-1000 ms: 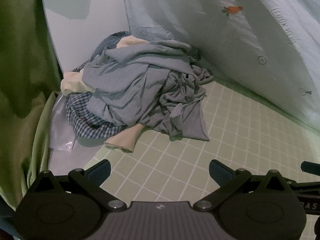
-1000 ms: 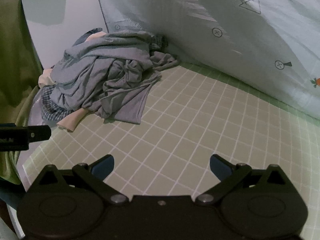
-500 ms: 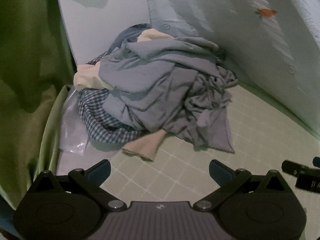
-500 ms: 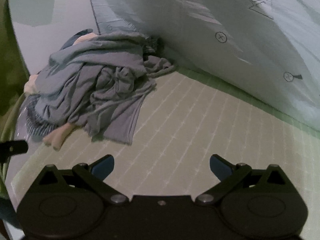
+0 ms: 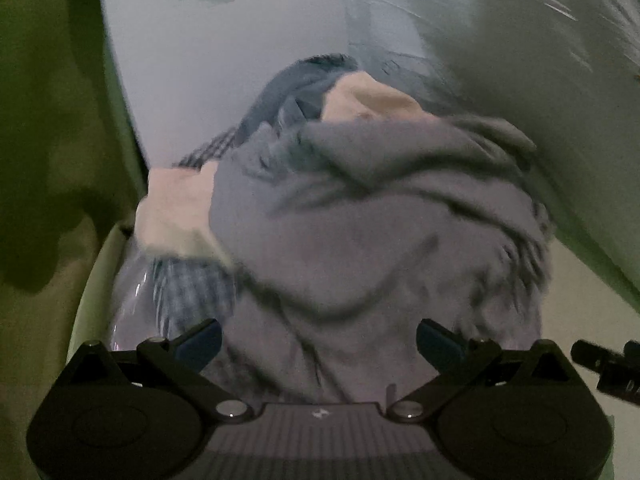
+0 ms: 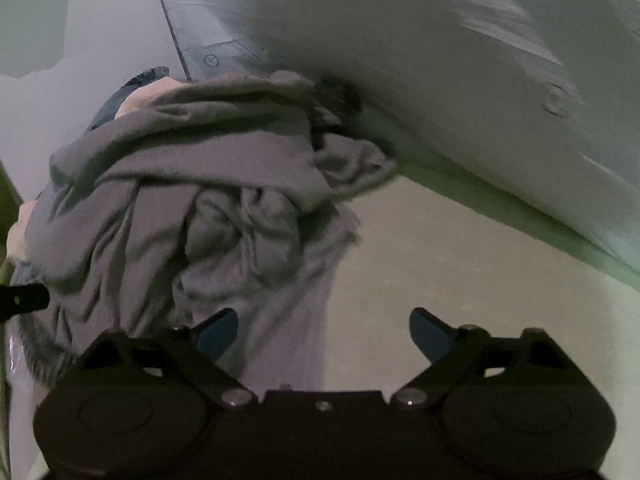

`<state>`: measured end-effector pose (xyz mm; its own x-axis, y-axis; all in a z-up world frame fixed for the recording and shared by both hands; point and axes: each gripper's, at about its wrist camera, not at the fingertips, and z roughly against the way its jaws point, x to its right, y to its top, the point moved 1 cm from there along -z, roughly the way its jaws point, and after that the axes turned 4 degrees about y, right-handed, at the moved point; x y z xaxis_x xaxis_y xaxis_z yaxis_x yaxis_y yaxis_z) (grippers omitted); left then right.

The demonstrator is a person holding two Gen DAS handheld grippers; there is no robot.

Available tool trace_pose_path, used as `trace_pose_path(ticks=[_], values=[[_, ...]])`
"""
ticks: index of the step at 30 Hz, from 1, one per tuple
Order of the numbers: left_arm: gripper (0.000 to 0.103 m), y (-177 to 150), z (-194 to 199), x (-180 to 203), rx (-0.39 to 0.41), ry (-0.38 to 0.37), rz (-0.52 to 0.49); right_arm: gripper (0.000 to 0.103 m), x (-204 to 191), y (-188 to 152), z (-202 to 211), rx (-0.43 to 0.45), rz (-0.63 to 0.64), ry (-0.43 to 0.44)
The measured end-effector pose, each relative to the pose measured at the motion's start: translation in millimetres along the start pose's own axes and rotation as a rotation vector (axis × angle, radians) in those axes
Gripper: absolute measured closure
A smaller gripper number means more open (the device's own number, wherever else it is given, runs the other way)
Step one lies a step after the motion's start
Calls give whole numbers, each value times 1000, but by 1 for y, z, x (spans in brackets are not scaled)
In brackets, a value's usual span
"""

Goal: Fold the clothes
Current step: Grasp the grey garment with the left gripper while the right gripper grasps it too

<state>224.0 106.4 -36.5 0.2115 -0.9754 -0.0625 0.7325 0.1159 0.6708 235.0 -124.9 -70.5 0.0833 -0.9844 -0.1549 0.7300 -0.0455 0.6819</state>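
The left gripper (image 5: 318, 342) has its two blue-tipped fingers wide apart with nothing between them, and the grey cloth (image 5: 380, 232) lies directly ahead of them, so close that it fills the gap between the tips in the left wrist view. The right gripper (image 6: 324, 334) is also spread wide and holds nothing; its left fingertip stands over the near edge of the grey cloth (image 6: 192, 208), while its right fingertip stands over the bare mat (image 6: 460, 264). So the pile lies straight in front of the left gripper and ahead and to the left of the right one, and the left gripper seems the nearer of the two. The clothes are one crumpled heap in the far left corner, against the wall (image 5: 208, 80) and the pale sheet (image 6: 440, 60). The grey cloth covers the top and front, a cream piece (image 5: 172, 216) shows at the left and again on the top, and a checked piece (image 5: 188, 292) comes out below on the left. One flap of the grey cloth runs from the heap toward the near side, along the mat. Nothing in the heap is folded. Both pictures are blurred, so I cannot tell seams or a collar; a grasp on that near flap looks the easiest to reach.
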Motion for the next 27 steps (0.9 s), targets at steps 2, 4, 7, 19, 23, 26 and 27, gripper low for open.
trace_pose_path(ticks=[2,4,7,19,23,26,27], values=[[10,15,-16,-2,14,0,7,20,-8,12,-18,9,0,16],[18,27,-30,-3,10,-13,15,23,-14,22,-35,16,3,27],[43,35,-46,-3,-13,-51,31,48,-19,33,-58,7,22,35],[103,21,-11,10,17,-114,3,102,34,11,6,117,25,-71],[103,5,19,21,36,-143,-28,102,71,-15,50,145,-30,-161],[103,-13,45,34,27,-168,-38,102,110,-44,87,152,-83,-238],[103,-21,54,39,26,-175,-46,102,125,-54,99,150,-95,-264]])
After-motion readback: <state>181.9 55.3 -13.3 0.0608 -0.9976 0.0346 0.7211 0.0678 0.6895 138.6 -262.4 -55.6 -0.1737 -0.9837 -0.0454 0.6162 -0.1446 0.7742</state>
